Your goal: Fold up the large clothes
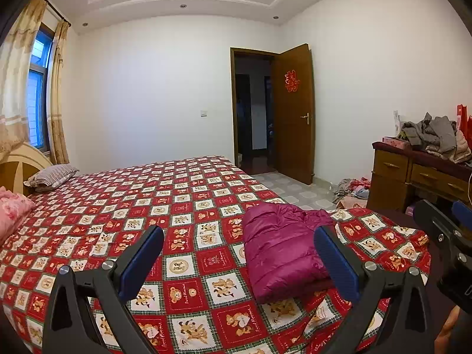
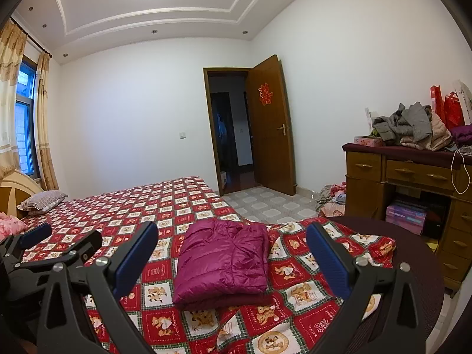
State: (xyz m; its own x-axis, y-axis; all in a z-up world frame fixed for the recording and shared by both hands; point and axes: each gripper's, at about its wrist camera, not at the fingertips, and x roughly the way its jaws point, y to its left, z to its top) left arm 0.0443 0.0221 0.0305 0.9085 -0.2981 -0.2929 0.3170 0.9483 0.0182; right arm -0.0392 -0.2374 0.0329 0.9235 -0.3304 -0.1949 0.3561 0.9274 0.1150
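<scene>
Both the left gripper (image 1: 239,253) and right gripper (image 2: 231,249) are spread, empty; folded jacket (image 2: 221,265) lies ahead (apparently finished). Recommend checking edges, then pressing flat.

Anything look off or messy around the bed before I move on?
The purple jacket lies folded on the bedspread. Oddities: clothes heaped on the floor beside the dresser, and an unfolded pile on top.
</scene>
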